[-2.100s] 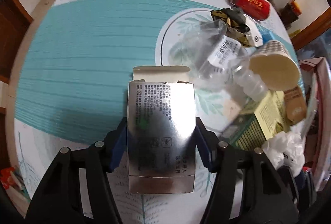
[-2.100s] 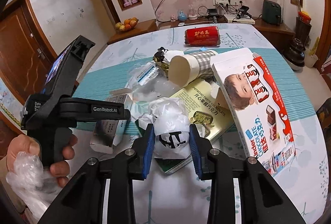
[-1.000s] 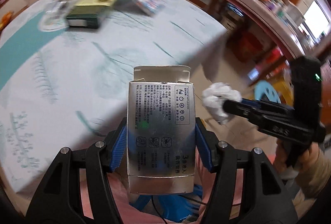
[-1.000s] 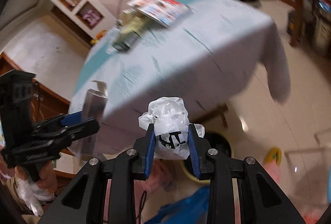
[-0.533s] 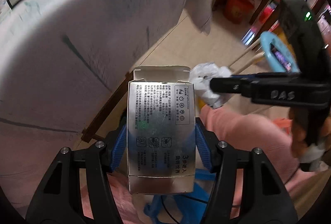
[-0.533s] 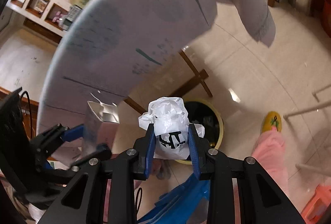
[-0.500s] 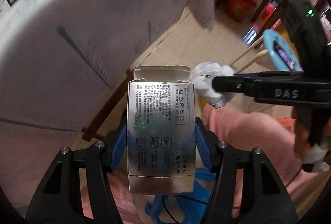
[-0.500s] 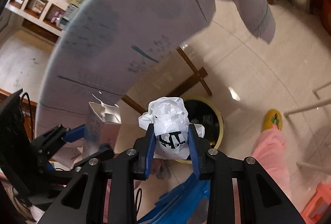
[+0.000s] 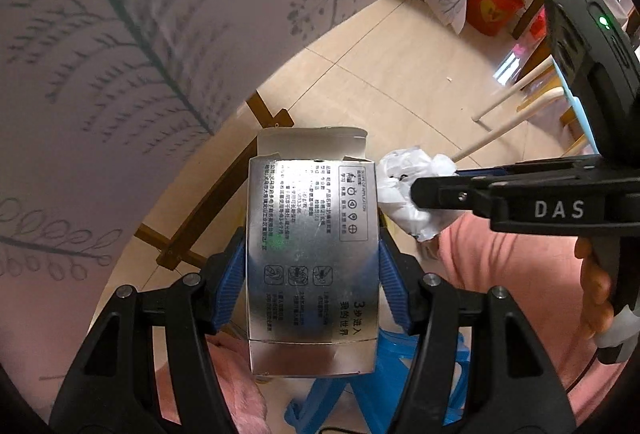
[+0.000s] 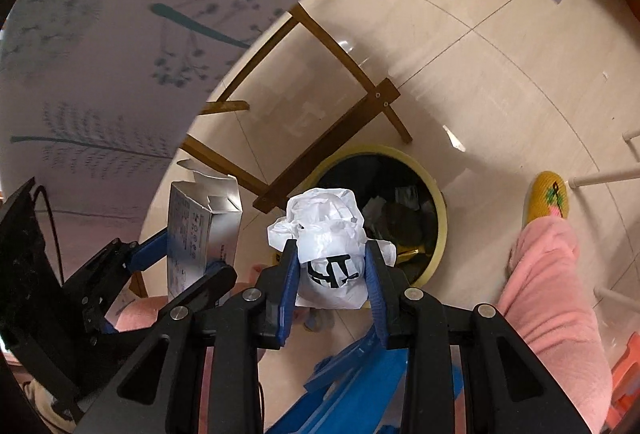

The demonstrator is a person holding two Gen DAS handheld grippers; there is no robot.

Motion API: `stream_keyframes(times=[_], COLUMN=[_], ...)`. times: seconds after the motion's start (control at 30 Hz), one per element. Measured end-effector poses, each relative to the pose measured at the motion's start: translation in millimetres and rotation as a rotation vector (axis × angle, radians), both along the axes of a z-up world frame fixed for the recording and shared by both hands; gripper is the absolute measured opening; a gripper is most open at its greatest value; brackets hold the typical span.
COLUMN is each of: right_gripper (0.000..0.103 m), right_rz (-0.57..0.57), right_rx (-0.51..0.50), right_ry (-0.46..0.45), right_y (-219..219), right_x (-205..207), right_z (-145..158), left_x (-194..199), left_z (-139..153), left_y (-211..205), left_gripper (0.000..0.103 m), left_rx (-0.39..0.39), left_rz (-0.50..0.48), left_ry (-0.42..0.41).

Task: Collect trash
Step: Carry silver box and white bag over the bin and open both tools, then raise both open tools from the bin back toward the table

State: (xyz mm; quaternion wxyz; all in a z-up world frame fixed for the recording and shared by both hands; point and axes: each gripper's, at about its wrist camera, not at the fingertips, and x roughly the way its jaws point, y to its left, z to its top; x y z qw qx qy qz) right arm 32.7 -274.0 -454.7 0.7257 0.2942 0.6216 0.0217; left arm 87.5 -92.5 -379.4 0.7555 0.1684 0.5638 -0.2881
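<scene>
My left gripper [image 9: 312,262] is shut on a silver cardboard box [image 9: 312,246] whose top flap stands open; the same box [image 10: 202,230] shows at the left of the right wrist view. My right gripper [image 10: 331,266] is shut on a crumpled white plastic bag [image 10: 326,234] with black print, seen beside the box as a white wad [image 9: 408,189] in the left wrist view. Both point steeply down, below the table's edge. A round yellow-rimmed bin [image 10: 436,201] with dark rubbish inside stands on the floor just beyond the bag.
The hanging tablecloth [image 9: 120,53] fills the upper left, with wooden table legs [image 10: 340,121] next to the bin. A person's pink-trousered legs [image 10: 548,294] and a yellow slipper [image 10: 546,201] are at the right. A blue stool [image 9: 376,386] lies below.
Both grippers have sunk from table height to below its edge, still holding the box and the bag. The bin has come closer in the right wrist view.
</scene>
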Motion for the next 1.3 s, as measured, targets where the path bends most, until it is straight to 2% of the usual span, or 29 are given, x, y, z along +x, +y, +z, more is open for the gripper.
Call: stream_keyframes(times=[0.13,0.17,0.37,0.43,0.47,0.5,0.67,1.03,1.3], right_gripper=[0.034,0.037,0.044,0.046,0.048,0.049,0.051,0.051,0.051], right_rz=[-0.008,-0.012,-0.035,-0.035,-0.035,-0.034,-0.034,-0.050,-0.074], right_rx=[0.002,0.005,0.015,0.015,0.019,0.025,0.037,0.045,0.024], right_ry=[0.013,0.016,0.027,0.029,0.031,0.033,0.038,0.032,-0.010], right_y=[0,0,-7,-10,-9,-10,-8,-13,-29], right_x=[16,19,32,33,33,32,30,22,3], right_z=[-19,-23,-34,-37,-38,-40,-42,-32,6], left_x=[8,10,16,17,17,16,19,11,-14], left_z=[-9,-10,-16,-17,-18,-18,-12,1,38], left_y=[-3,-3,-17,-19,-19,-21,-20,-32,-37], left_gripper=[0.059,0.060,0.063,0.070,0.079,0.083,0.083,0.083,0.083], left_rx=[0.026,0.030,0.037,0.039,0.038,0.037,0.026,-0.008,-0.071], left_rz=[0.004,0.007,0.021,0.024,0.025,0.028,0.043,0.026,-0.017], left_ry=[0.002,0.002,0.012,0.010,0.008,0.003,-0.003,-0.008,-0.014])
